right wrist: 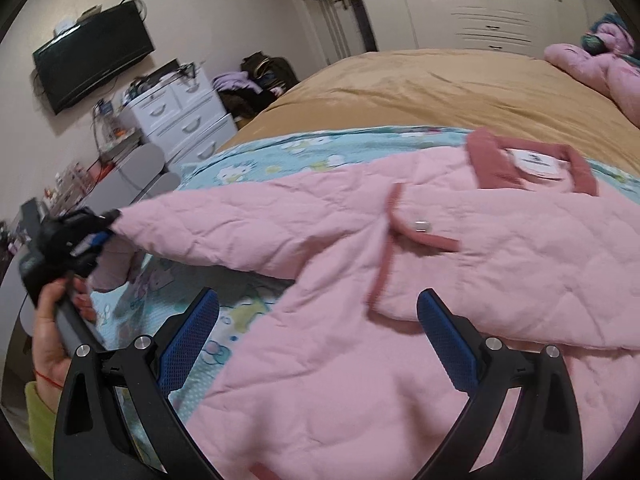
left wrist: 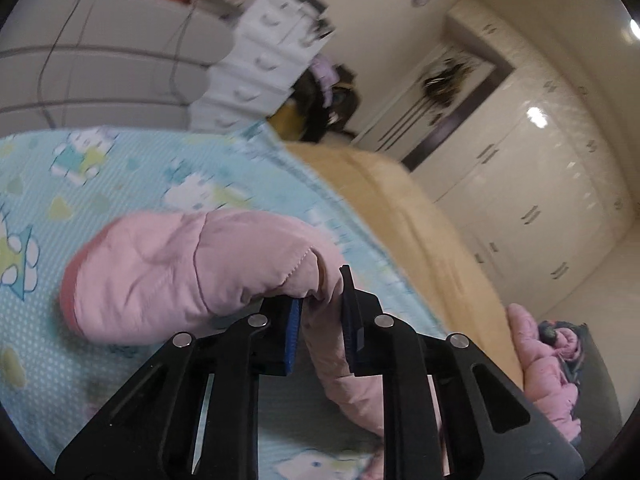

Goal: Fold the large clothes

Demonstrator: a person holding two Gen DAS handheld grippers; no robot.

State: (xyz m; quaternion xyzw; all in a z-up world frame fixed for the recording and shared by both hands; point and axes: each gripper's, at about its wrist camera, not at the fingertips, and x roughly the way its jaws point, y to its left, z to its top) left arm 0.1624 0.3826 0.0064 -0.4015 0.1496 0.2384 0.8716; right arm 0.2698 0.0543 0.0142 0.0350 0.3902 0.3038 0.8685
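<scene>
Left hand-held gripper: jaws drawn narrow and clamped on the sleeve of the pink quilted jacket, a short way back from the darker pink cuff. In the right wrist view the same left hand-held gripper holds the sleeve stretched out sideways, raised off the bedding, with the person's hand on its handle.

Right hand-held gripper: jaws spread wide, nothing between the pads; it hovers over the lower front of the jacket near the trimmed front edge.

Location of garment: laid front-up on a light blue cartoon-print blanket on the bed, collar toward the far side. A second pink garment lies well apart at the bed's far corner.

Assessment: the step in hand appears to be folding the sleeve across the body. To do it well, keep the clamp firm, carry the sleeve in a low arc toward the chest so the padding does not bunch, and use the free right hand-held gripper to pin the shoulder line as a hinge. Release only once the sleeve lies flat.
</scene>
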